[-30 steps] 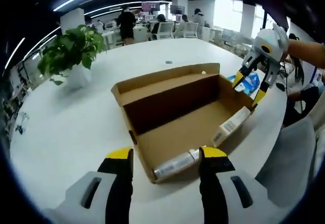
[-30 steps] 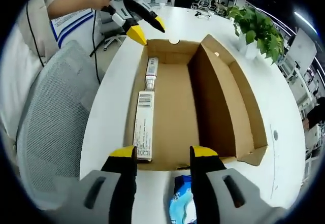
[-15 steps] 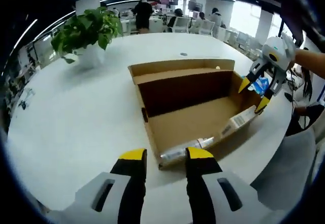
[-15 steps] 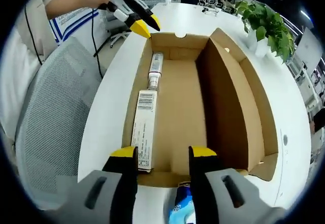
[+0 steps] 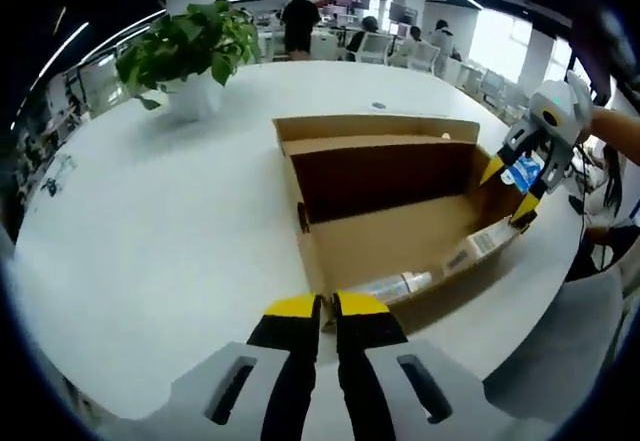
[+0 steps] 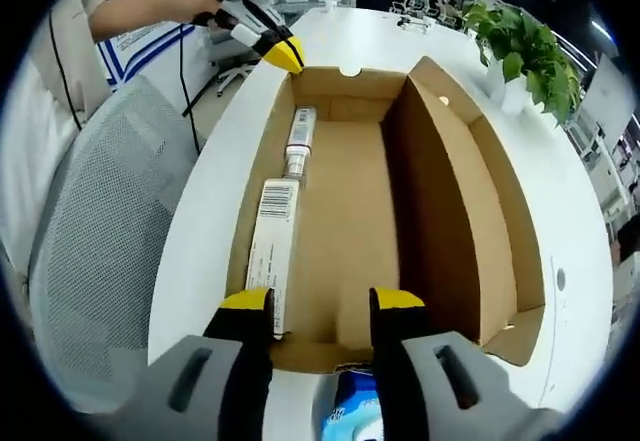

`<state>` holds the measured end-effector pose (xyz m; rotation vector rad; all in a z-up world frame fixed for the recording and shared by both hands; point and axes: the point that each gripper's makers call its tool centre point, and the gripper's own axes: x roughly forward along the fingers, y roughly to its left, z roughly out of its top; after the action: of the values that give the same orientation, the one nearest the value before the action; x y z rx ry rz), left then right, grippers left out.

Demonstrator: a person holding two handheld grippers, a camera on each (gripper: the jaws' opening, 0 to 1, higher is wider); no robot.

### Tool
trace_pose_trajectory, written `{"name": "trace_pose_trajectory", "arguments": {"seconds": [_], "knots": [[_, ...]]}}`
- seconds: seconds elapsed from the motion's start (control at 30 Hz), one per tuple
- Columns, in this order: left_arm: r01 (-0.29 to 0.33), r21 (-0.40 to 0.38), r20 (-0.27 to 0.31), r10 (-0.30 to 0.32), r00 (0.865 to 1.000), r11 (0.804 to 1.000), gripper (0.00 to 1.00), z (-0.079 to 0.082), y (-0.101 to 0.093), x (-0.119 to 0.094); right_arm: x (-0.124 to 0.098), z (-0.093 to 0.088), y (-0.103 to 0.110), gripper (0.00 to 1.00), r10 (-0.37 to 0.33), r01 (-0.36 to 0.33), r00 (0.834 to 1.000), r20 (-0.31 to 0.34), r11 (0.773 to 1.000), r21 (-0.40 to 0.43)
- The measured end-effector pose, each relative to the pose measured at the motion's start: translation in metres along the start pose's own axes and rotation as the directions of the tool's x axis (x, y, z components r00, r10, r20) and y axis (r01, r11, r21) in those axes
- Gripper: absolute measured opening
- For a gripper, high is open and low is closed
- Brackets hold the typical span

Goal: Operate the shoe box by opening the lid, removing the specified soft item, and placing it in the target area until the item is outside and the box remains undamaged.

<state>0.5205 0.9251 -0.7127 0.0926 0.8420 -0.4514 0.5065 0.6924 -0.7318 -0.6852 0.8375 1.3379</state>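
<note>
One white round table (image 5: 150,221), open-plan office; left hand-held gripper (image 5: 322,306) clenched, right (image 6: 322,301) released.

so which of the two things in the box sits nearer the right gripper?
The long white carton with the barcode; its end lies by the right gripper. The tube lies beyond it, toward the left gripper.

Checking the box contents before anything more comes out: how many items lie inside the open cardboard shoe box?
2, both along one side wall of the brown cardboard shoe box: a long white barcoded carton nearer the right tool, and a small silver tube beyond it. Nothing else shows inside.
</note>
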Motion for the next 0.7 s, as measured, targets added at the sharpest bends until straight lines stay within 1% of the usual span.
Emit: {"name": "trace_pose_trajectory", "arguments": {"seconds": [0.17,0.27,0.4,0.5,0.6,0.7], "knots": [[0.002,0.005,-0.006,-0.002,1.000,1.000,0.03,-0.001,-0.001,0.000,0.002,0.002,0.009,0.37,0.047,-0.047,0.999,0.016,0.998,0.031],[0.005,0.007,-0.013,-0.005,1.000,1.000,0.03,-0.003,0.000,0.002,0.006,0.003,0.010,0.36,0.069,-0.071,0.997,0.028,0.996,0.045],[0.007,0.000,-0.010,-0.007,1.000,1.000,0.03,-0.003,-0.001,0.001,0.013,0.005,0.009,0.35,0.081,-0.082,0.996,0.027,0.995,0.053],[0.007,-0.002,-0.010,-0.008,1.000,1.000,0.03,-0.003,0.000,0.002,0.013,0.006,0.010,0.35,0.085,-0.086,0.996,0.022,0.996,0.023],[0.007,-0.003,-0.011,-0.007,1.000,1.000,0.03,-0.003,-0.001,0.001,0.012,0.007,0.007,0.36,0.072,-0.072,0.997,0.010,0.997,-0.025],[0.007,-0.007,-0.010,-0.007,1.000,1.000,0.03,-0.003,-0.001,0.001,0.009,0.005,0.004,0.35,0.058,-0.058,0.998,-0.006,0.997,-0.050]]}}
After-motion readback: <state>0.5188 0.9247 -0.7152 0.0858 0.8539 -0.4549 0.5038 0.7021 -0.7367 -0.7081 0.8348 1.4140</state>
